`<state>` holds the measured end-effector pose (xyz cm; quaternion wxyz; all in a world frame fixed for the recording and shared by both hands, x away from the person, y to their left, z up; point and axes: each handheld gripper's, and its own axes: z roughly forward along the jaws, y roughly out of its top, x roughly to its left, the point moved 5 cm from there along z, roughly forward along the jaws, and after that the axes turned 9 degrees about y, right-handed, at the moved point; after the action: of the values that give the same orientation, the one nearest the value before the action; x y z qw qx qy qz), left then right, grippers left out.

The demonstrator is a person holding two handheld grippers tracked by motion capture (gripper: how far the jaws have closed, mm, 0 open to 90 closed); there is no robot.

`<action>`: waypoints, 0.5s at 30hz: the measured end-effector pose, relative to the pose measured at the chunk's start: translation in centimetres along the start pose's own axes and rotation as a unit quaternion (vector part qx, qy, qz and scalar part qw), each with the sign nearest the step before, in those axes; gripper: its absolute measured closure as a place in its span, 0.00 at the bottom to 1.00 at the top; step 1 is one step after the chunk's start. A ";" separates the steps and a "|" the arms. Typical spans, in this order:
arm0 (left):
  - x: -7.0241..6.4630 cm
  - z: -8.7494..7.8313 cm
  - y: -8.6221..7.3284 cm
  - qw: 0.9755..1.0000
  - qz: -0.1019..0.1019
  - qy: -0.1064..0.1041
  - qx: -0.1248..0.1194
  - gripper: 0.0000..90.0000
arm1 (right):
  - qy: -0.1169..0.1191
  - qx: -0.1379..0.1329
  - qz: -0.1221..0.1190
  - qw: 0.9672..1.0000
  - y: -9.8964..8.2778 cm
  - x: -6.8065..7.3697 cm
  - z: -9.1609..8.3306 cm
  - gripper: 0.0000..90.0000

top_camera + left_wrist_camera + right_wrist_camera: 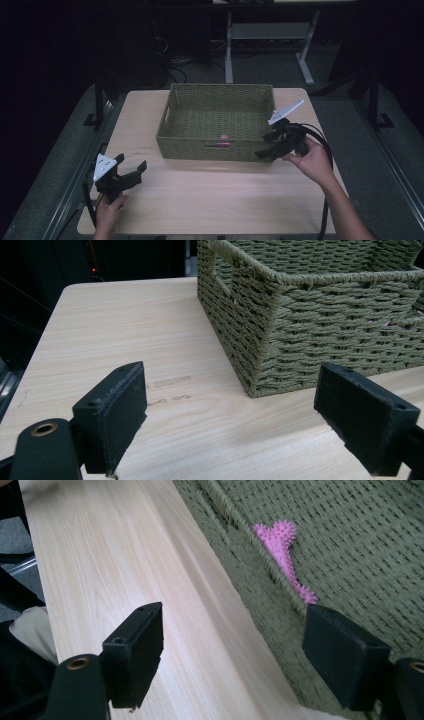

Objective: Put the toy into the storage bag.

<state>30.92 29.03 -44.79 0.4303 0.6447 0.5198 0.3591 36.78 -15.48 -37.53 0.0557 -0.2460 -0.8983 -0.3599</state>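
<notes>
A pink spiky toy (pixel 282 555) — knobbly, Y-shaped — lies in the basket (pixel 360 540); both right gripper (pixel 235 655) and left gripper (pixel 230 415) spread, empty.

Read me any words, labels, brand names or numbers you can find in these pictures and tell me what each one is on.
None can be read.
The table bears faint marks near the basket, too blurred to tell whether they are writing.
The basket, the pink toy inside it and both grippers' black jaws carry no lettering.
</notes>
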 end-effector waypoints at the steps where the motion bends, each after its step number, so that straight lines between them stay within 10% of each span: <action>1: 0.0 0.0 0.0 1.000 0.000 0.000 0.000 0.14 | 0.001 0.001 0.001 1.000 -0.2 0.1 0.0 0.27; 15: -0.2 0.1 0.0 1.000 0.001 -0.001 0.002 0.14 | 0.003 0.003 0.004 1.000 -2.2 0.6 0.6 0.25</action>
<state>30.97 28.85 -44.85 0.4290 0.6466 0.5192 0.3582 35.28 -16.19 -39.19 0.0610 -0.2486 -0.8981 -0.3577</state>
